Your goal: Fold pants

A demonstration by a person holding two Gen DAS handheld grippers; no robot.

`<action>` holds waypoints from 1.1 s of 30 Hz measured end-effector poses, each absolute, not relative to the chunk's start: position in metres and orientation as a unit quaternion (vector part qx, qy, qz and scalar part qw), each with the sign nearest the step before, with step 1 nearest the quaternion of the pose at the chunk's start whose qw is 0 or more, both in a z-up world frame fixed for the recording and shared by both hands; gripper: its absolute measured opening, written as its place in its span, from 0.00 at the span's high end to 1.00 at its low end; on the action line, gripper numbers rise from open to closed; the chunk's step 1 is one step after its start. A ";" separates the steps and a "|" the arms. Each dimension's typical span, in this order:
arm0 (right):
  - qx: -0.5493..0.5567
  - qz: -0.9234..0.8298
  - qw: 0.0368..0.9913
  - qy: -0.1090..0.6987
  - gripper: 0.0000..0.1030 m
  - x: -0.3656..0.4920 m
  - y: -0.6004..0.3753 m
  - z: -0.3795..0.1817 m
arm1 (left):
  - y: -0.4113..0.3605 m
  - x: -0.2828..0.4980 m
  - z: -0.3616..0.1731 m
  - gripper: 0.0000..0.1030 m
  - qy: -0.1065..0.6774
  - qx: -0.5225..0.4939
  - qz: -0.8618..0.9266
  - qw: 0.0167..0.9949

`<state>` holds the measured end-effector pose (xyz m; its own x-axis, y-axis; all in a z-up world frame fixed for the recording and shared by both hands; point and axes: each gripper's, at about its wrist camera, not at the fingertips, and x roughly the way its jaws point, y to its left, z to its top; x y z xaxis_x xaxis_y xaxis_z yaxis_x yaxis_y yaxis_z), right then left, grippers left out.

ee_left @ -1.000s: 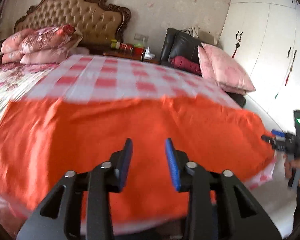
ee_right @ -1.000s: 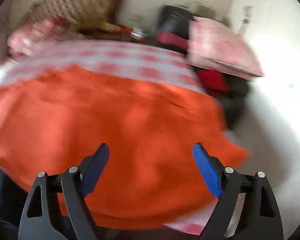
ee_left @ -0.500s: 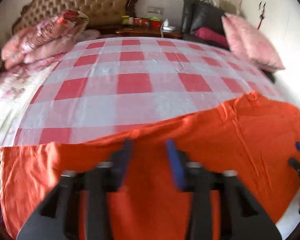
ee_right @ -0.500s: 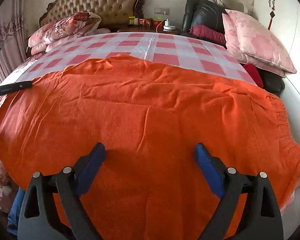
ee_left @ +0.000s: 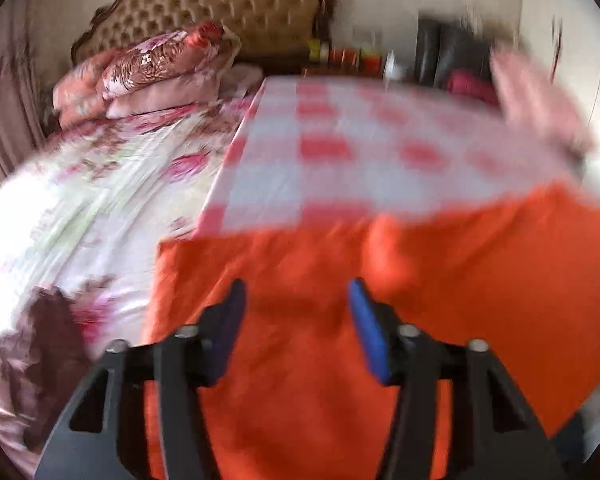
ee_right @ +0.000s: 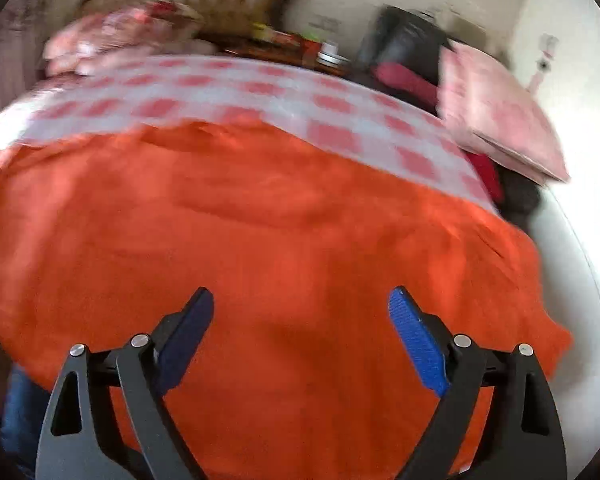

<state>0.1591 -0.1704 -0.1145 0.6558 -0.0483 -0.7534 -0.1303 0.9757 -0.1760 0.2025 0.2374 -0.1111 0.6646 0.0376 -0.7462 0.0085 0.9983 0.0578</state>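
Note:
Bright orange pants (ee_left: 440,300) lie spread flat across the near end of the bed, on a red and white checked cloth (ee_left: 340,160). In the right wrist view the orange pants (ee_right: 260,232) fill the middle, their right end hanging near the bed's edge. My left gripper (ee_left: 296,300) hovers open above the pants' left part, close to their left edge, with nothing between its blue pads. My right gripper (ee_right: 300,308) is wide open over the middle of the pants, also holding nothing. Both views are blurred by motion.
A tufted headboard (ee_left: 228,12) and stacked pink floral quilts (ee_left: 152,68) sit at the bed's far end. A floral sheet (ee_left: 80,192) covers the bed's left side. A black chair (ee_right: 404,48) with pink pillows (ee_right: 496,116) stands at the right, beside a cluttered nightstand (ee_left: 340,56).
The left gripper has swung left toward the pants' left edge and opened wider. The right gripper's view has shifted slightly right; it stays wide open over the pants.

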 end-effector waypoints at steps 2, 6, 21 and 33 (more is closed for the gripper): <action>-0.116 0.057 0.906 0.403 0.17 0.163 -0.142 -0.106 | 0.249 0.201 -0.112 0.49 0.406 0.025 0.003 0.913; -0.146 0.127 0.902 0.386 0.18 0.188 -0.061 -0.092 | 0.279 0.228 -0.113 0.40 0.414 0.025 0.026 0.910; -0.204 0.097 0.890 0.395 0.18 0.295 0.042 -0.125 | 0.410 0.017 -0.125 0.39 0.258 -0.348 0.015 0.901; -0.153 0.125 0.916 0.350 0.17 0.188 -0.003 -0.095 | 0.359 0.039 -0.143 0.79 0.288 -0.358 -0.062 0.886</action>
<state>0.1881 -0.0029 -0.0953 0.7235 0.1223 -0.6794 -0.3363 0.9219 -0.1922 0.0392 0.3590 -0.1433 0.8261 -0.3164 -0.4664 -0.0971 0.7353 -0.6707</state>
